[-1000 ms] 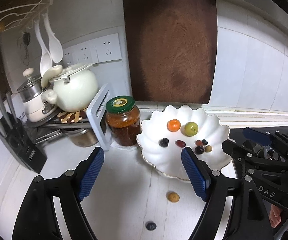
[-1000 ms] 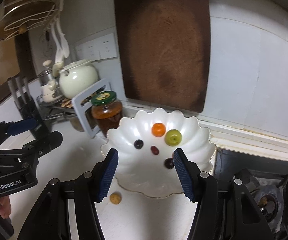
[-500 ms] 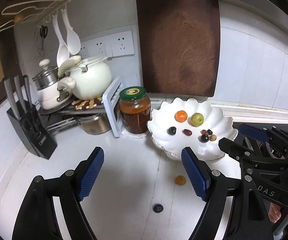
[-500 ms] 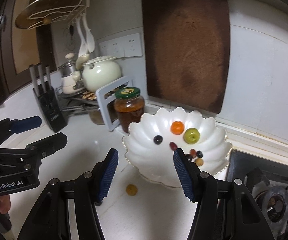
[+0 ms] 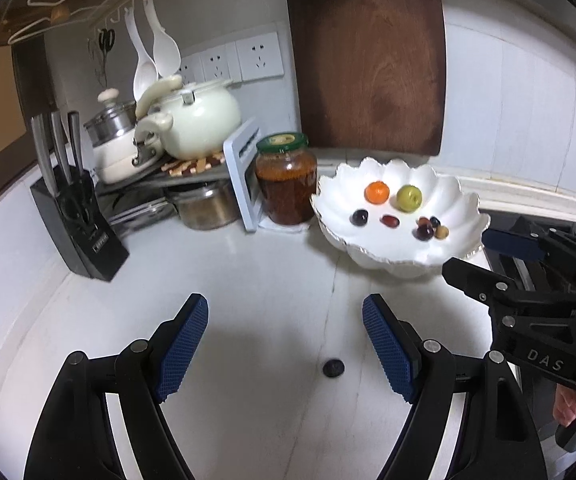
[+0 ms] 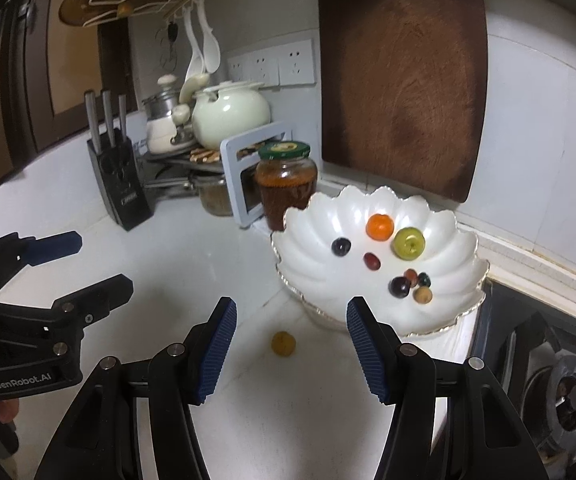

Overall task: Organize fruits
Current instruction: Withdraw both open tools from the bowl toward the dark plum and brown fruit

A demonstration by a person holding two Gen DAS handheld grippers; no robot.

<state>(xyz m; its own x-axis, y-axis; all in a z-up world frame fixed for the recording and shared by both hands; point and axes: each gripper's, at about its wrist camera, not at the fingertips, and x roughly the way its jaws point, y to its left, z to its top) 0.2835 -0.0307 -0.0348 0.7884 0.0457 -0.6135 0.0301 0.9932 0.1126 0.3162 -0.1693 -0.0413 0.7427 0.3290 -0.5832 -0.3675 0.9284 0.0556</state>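
Holding left gripper [image 5: 286,344] apart and empty above the counter [image 5: 248,280], dark berry [image 5: 333,368] lying just ahead between its fingers. Holding right gripper [image 6: 291,350] apart and empty, yellow fruit [image 6: 283,343] lying on the counter between its fingers, just beside the bowl [image 6: 319,232]. Most fruit already sitting in the bowl. Judging both loose pieces light, round, smooth, likely soft and prone to rolling. Pinching gently across the widest part, pads centred, avoiding crushing.
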